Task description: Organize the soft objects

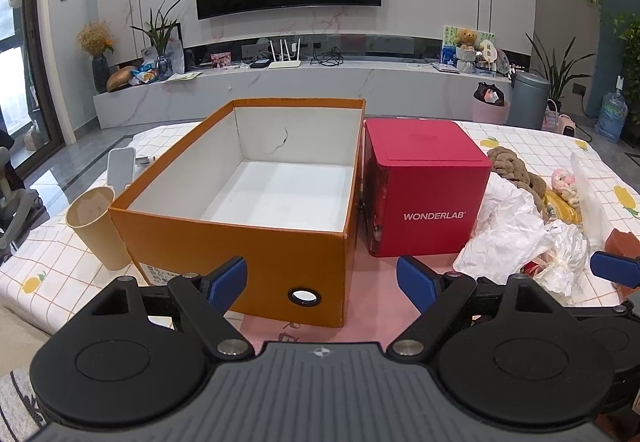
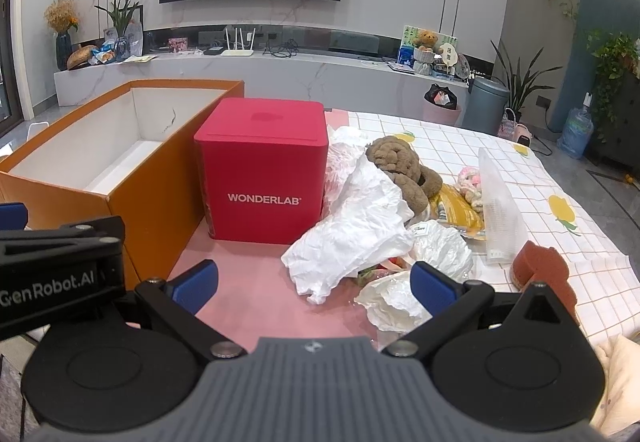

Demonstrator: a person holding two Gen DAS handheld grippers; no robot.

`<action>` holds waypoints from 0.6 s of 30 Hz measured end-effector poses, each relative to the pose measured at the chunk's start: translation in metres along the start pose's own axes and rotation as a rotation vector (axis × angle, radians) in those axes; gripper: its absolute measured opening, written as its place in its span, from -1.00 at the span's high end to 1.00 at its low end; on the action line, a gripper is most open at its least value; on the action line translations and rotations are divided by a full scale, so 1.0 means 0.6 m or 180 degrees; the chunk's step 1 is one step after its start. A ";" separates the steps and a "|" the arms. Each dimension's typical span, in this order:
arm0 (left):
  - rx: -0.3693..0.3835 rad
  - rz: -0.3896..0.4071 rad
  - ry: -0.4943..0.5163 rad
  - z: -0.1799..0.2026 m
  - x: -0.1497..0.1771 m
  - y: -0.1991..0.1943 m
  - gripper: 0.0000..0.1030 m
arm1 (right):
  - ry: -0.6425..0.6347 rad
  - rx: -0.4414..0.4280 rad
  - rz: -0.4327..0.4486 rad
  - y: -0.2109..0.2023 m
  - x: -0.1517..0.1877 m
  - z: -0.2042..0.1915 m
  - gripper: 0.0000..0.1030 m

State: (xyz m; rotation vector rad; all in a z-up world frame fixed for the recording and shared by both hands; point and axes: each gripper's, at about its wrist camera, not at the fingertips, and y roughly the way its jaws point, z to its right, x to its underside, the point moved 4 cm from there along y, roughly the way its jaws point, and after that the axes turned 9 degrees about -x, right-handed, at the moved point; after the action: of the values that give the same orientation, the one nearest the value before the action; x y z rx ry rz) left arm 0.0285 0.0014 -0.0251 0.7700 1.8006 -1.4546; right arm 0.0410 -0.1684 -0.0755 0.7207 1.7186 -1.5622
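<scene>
An open orange box (image 1: 240, 238) (image 2: 156, 186) with a bare white inside stands on the table, left of a red WONDERLAB box (image 1: 424, 198) (image 2: 264, 178). Right of the red box lies a heap of soft things: crumpled white paper (image 2: 352, 238) (image 1: 500, 230), a brown knitted piece (image 2: 400, 170) (image 1: 516, 170), clear plastic bags (image 2: 440, 250), a pink-and-cream woolly item (image 2: 468, 178) and a red-brown sponge (image 2: 544, 270). My left gripper (image 1: 320, 282) is open in front of the orange box. My right gripper (image 2: 314, 282) is open just short of the heap, holding nothing.
A beige cup (image 1: 96, 226) and a white phone-like object (image 1: 120, 166) sit left of the orange box. A ribbed clear plastic sleeve (image 2: 500, 206) and a yellow packet (image 2: 460, 210) lie in the heap. The chequered tablecloth (image 2: 560, 162) with lemon prints covers the table; a TV wall is behind.
</scene>
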 end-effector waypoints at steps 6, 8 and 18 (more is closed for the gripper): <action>-0.0009 0.0000 0.0004 -0.001 0.000 0.000 -0.92 | -0.0009 -0.0001 -0.0006 0.000 0.000 -0.001 -0.94; -0.0011 -0.0003 -0.0001 -0.001 0.000 0.000 -0.92 | -0.0006 -0.0002 -0.0008 -0.001 0.000 -0.001 -0.94; -0.0040 0.0029 -0.0060 -0.005 -0.004 -0.011 -0.91 | 0.0009 -0.0032 0.0015 -0.005 -0.003 -0.001 -0.94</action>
State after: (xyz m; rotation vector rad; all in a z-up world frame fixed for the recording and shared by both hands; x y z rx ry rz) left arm 0.0243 0.0032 -0.0193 0.7548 1.7882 -1.4388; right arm 0.0399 -0.1682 -0.0723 0.7219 1.7244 -1.5489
